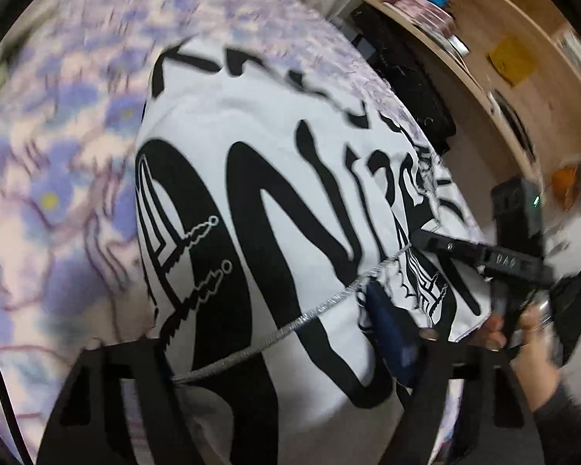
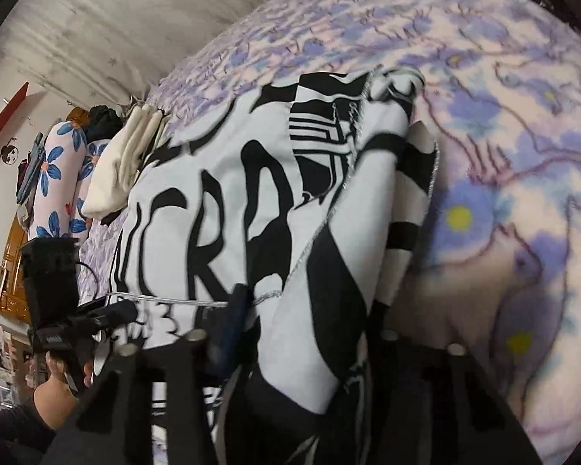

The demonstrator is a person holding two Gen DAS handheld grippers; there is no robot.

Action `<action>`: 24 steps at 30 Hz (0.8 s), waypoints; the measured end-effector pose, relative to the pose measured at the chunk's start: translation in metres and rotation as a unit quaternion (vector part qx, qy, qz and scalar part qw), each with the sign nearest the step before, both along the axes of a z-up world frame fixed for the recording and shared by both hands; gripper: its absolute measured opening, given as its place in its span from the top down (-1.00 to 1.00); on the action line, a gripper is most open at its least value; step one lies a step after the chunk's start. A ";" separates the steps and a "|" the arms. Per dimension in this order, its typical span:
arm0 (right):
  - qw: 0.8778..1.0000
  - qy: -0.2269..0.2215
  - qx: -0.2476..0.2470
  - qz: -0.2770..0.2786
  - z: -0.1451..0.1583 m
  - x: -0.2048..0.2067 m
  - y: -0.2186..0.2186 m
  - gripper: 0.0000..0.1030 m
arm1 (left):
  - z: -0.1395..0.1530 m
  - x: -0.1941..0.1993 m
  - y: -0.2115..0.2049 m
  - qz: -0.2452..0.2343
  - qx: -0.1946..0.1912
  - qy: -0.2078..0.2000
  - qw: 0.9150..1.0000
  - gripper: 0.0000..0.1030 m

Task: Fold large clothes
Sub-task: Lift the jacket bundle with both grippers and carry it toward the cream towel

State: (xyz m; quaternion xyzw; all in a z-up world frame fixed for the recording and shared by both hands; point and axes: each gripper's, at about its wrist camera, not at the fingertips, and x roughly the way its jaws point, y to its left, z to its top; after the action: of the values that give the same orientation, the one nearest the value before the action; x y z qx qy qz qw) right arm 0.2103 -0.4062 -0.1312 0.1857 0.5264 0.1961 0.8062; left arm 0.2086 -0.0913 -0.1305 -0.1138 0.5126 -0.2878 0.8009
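Note:
A large white garment with bold black lettering lies on the bed, partly folded over itself, with a silver-stitched hem running across it. My left gripper is shut on the garment's near edge, cloth bunched between its fingers. My right gripper is shut on the same garment, holding a raised fold. The right gripper also shows in the left wrist view, pinching the cloth's right edge. The left gripper shows at the left of the right wrist view.
A fleece bedspread with purple flowers covers the bed. A wooden shelf unit with small items stands beside the bed. Folded cream cloth and flowered pillows lie at the bed's far end.

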 end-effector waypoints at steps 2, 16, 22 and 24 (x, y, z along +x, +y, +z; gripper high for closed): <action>1.000 -0.017 -0.015 -0.003 0.014 -0.010 0.009 0.45 | 0.016 -0.008 -0.004 -0.006 0.020 -0.023 1.000 -0.18; 0.997 -0.034 0.042 0.060 0.072 -0.081 0.162 0.50 | 0.115 -0.105 0.144 0.033 0.097 -0.071 0.992 -0.12; 0.990 -0.049 0.080 0.106 0.110 -0.046 0.270 0.50 | 0.164 -0.089 0.252 0.081 0.119 -0.076 0.987 -0.11; 0.988 -0.060 0.089 0.116 0.128 -0.029 0.304 0.50 | 0.184 -0.068 0.284 0.083 0.134 -0.088 0.984 -0.11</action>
State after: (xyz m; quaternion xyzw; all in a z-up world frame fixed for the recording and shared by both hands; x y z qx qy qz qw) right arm 0.1811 -0.1022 -0.0036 0.1823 0.4759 0.3447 0.7883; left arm 0.1411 0.1924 0.0530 -0.0217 0.4631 -0.1581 0.8718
